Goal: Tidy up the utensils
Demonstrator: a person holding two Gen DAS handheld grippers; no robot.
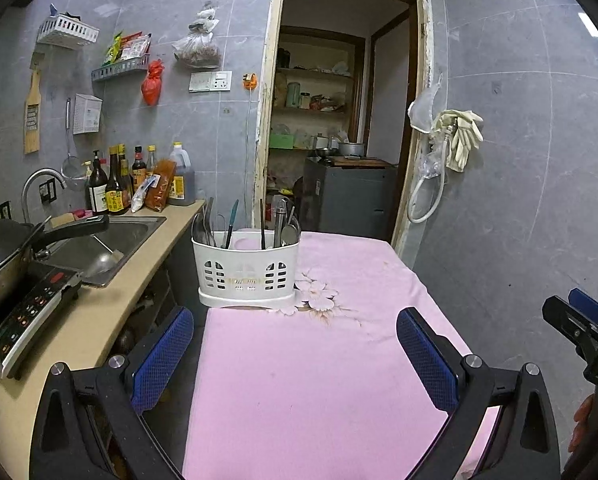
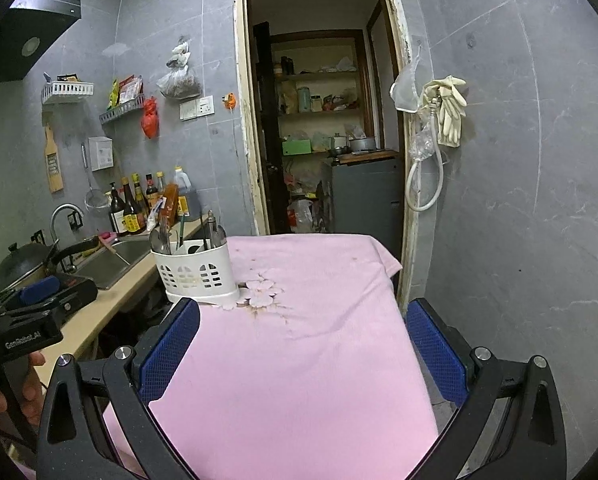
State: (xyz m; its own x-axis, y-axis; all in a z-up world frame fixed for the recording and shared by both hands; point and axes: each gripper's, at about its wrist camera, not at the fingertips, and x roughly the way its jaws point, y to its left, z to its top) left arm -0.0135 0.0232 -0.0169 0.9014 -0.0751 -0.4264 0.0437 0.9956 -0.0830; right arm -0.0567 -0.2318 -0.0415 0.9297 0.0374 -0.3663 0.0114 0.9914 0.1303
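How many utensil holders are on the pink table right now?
1. The white holder stands at the table's far left corner, by the counter, with utensils upright inside. Nothing else sits on the visible cloth.

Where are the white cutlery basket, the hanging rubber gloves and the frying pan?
white cutlery basket (image 1: 245, 276), left wrist view, front wall.
rubber gloves (image 1: 465, 136), left wrist view, dangling fingers.
frying pan (image 1: 3, 256), left wrist view, dark bowl.

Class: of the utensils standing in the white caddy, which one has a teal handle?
The slim teal-handled utensil in the white caddy, leaning left of centre. The others around it are bare metal or dark, such as the black chopsticks.
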